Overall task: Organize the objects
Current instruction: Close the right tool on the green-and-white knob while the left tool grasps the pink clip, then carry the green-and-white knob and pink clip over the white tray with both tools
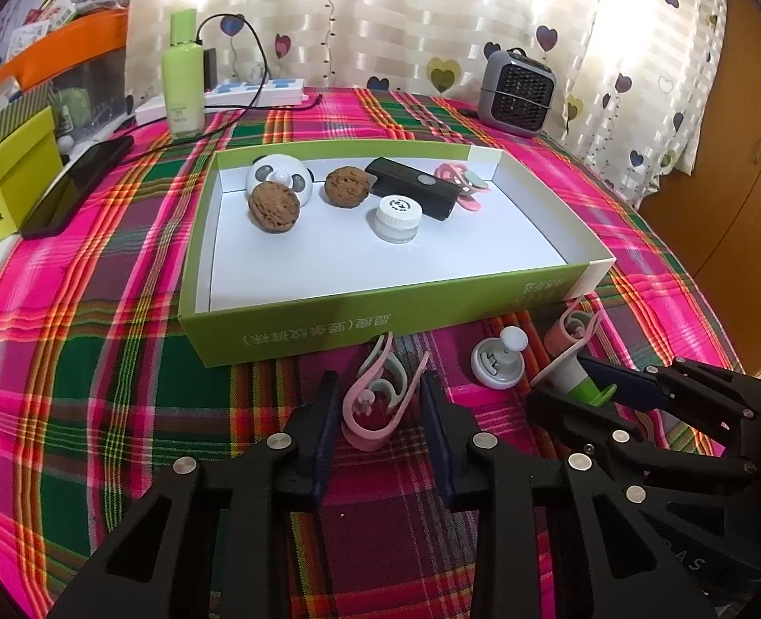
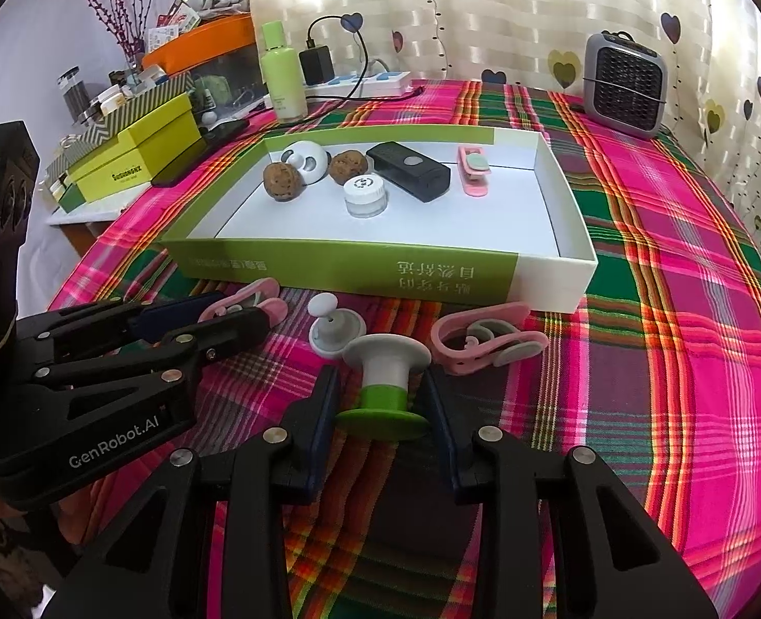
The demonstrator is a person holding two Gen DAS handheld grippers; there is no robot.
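You are at the pick-up step, low in both frames: your left gripper (image 1: 380, 402) has its fingers closed around a pink clip (image 1: 375, 402), your right gripper (image 2: 380, 402) around a green-and-white spool (image 2: 383, 387). Next, probably lift both into the green box (image 2: 329, 263) above.

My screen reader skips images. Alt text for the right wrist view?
The right gripper straddles a green-and-white spool on a plaid cloth, near a green tray of small items.

green bottle (image 1: 184, 72), grey heater (image 1: 517, 90), power strip (image 1: 254, 92)
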